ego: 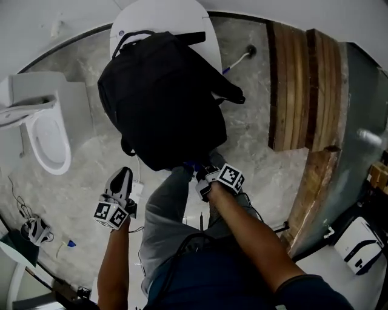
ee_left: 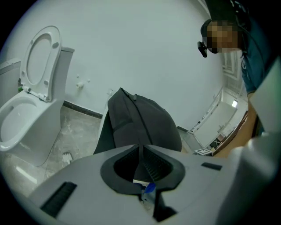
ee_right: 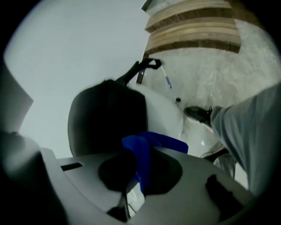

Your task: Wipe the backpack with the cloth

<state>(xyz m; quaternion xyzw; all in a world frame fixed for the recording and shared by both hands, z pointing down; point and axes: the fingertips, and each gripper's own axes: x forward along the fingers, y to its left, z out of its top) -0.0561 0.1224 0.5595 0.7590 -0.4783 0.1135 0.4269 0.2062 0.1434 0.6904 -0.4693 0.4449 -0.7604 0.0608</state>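
My right tongs clamp the blue cloth at the backpack near edge. Left tongs closed, empty, apart at left over bare floor. Backpack lies on the white bench. Toilet left, wooden planks right.

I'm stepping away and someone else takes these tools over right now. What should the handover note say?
Left tool: shut, empty, held apart from the backpack.
Right tool: shut on the blue cloth, at the backpack's near edge.
The backpack lies on the white seat.
Done: cloth gripped and at the bag. How much has been wiped can't be told.
Left: wipe across the backpack's surface.
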